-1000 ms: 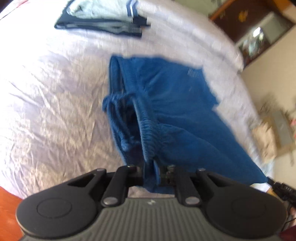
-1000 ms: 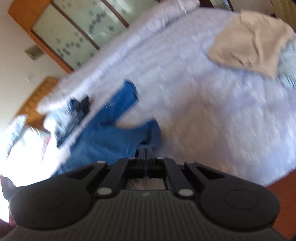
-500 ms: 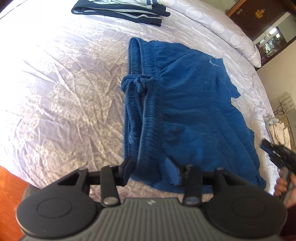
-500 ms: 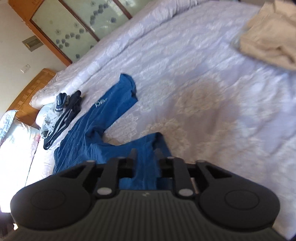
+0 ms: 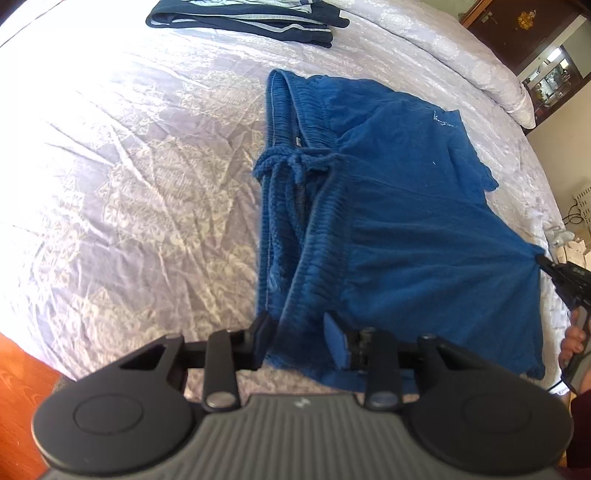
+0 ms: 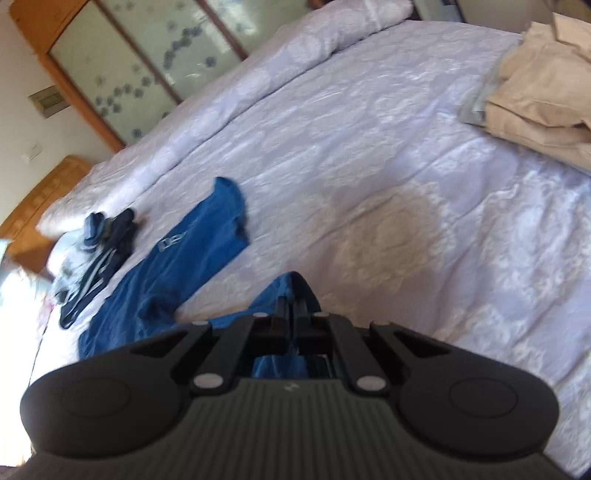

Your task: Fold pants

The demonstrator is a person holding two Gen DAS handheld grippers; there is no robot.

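A bed (image 5: 110, 166) under a crumpled lilac patterned bedspread carries blue drawstring pants (image 5: 406, 221) spread flat, folded navy striped clothes (image 5: 240, 18) beyond them, and a beige folded pile (image 6: 535, 96) well apart.

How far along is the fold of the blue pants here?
Early. The blue fleece pants lie spread on the lilac bedspread, unfolded. The right gripper is shut on a leg hem; the left gripper is closing around the ribbed waistband. All folding remains.

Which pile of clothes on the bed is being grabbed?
The blue pants, spread flat nearest the cameras; the dark striped clothes and beige clothes lie folded and untouched.
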